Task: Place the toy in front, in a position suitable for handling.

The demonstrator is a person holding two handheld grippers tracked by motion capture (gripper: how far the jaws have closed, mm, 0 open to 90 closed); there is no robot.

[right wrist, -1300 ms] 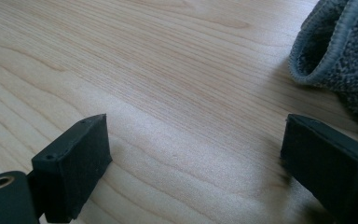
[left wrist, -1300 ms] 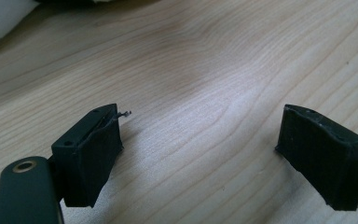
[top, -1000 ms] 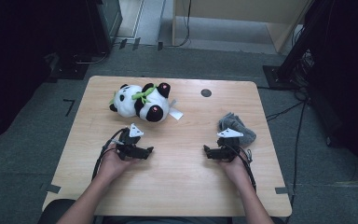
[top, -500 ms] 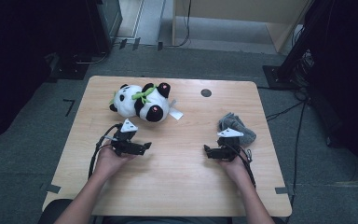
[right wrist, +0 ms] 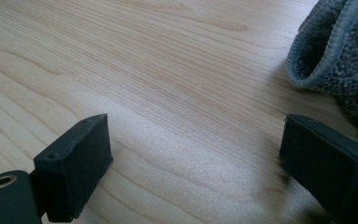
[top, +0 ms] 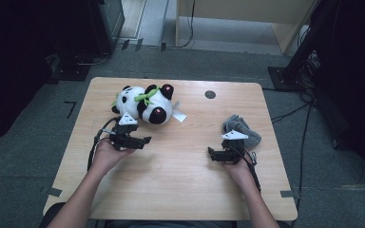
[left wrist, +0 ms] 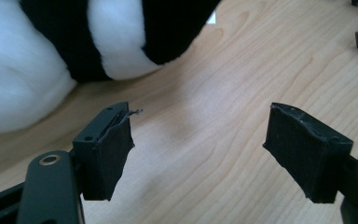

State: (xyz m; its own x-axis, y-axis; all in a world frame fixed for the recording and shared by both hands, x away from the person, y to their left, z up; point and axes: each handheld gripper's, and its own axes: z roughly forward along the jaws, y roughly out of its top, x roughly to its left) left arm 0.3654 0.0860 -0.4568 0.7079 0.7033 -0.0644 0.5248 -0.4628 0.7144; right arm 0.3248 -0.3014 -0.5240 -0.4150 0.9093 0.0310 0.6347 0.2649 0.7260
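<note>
Nearest us, both forearms come in from the bottom edge of the tabletop (top: 180,190). Right claw (top: 211,155) sits parked low on the wood, same spot as a second ago, jaws spread with nothing between them; the grey cloth (top: 240,129) lies just beyond it, one rolled hem close to a jaw in the right gripper view (right wrist: 335,51), not touched. Left claw (top: 146,140) is what changed: over the last second it has lifted off the tabletop and slid toward the plush, and its jaws have just been closing partway. They're not shut yet — the left gripper view shows a clear gap with bare wood between the pads, nothing gripped. Just past it the panda plush (top: 145,102) lies on its side on the far-left part of the tabletop, its white and black fur (left wrist: 37,60) looming near the left jaw, apart from it. We read this as the approach to a pick on the panda: the claw is narrowing before contact, so it probably needs to reopen or line up on a limb. Farthest out, a small dark round mark (top: 210,94) sits near the back edge.
</note>
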